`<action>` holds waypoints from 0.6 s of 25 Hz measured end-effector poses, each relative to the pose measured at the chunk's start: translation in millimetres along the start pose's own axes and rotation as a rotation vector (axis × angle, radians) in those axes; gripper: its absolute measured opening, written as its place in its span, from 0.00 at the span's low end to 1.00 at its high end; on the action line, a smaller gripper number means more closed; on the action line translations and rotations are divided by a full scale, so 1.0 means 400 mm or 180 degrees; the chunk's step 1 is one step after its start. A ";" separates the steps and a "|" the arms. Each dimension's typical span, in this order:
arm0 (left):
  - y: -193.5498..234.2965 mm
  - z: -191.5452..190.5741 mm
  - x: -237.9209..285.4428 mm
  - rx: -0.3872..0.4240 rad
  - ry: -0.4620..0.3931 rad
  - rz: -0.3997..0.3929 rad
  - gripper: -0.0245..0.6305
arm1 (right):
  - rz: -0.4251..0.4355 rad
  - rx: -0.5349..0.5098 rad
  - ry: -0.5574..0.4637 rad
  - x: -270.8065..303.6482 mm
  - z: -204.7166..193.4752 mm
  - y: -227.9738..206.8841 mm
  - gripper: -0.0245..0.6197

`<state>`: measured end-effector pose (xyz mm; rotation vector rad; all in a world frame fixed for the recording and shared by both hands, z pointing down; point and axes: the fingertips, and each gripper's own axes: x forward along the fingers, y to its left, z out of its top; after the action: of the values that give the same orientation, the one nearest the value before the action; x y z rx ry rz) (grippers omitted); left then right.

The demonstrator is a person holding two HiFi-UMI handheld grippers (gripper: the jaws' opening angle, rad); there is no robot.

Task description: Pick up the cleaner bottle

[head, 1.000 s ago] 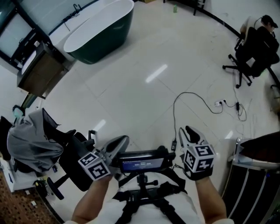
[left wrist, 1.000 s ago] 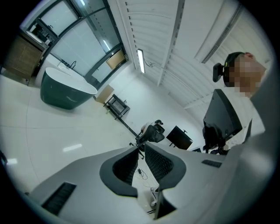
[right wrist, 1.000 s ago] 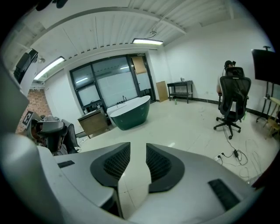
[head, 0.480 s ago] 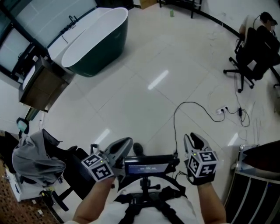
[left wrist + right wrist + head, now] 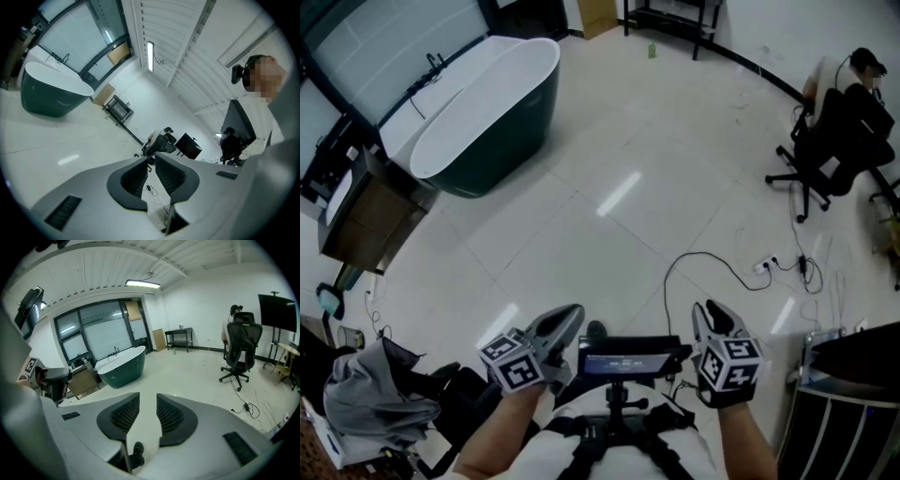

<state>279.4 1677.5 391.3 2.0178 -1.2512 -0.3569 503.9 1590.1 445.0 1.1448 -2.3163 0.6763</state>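
None of the pickup is done, as far as I am seeing it: both grippers are hanging empty at the bottom of the head view, close to my body. The left gripper (image 5: 570, 317) is showing only a narrow slit between its jaws, with nothing in the gap but bare floor (image 5: 609, 141). The right gripper (image 5: 709, 309) is standing a little wider, again with only floor between its jaws. The one likely candidate for the cleaner bottle (image 5: 652, 50) is a small green thing standing on the floor at about twelve o'clock from me, far across the room and just beside a black rack (image 5: 675, 22). It is too small for me to be making out a cap or label, so I am treating that as a guess. A dark green bathtub (image 5: 478, 103) is sitting at about ten o'clock and an office chair (image 5: 820, 150) at two o'clock, both well apart from the bottle. Nearly everything, I am judging, is left: crossing the open floor, bringing one gripper down beside the bottle with its jaws spread wider, closing on the body, and lifting.
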 end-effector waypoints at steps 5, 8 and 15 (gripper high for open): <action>0.121 0.144 0.049 0.0026 0.0114 -0.0143 0.11 | -0.0125 0.0020 -0.0042 0.125 0.118 0.059 0.21; 0.189 0.212 0.069 0.0043 0.0139 -0.0193 0.11 | -0.0185 0.0037 -0.0078 0.192 0.169 0.085 0.21; 0.297 0.313 0.128 0.0020 0.0162 -0.0156 0.11 | -0.0198 0.0086 -0.0047 0.327 0.252 0.091 0.21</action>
<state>154.6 1547.6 394.0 2.0532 -1.1747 -0.3234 384.0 1471.0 437.6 1.2328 -2.2801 0.6805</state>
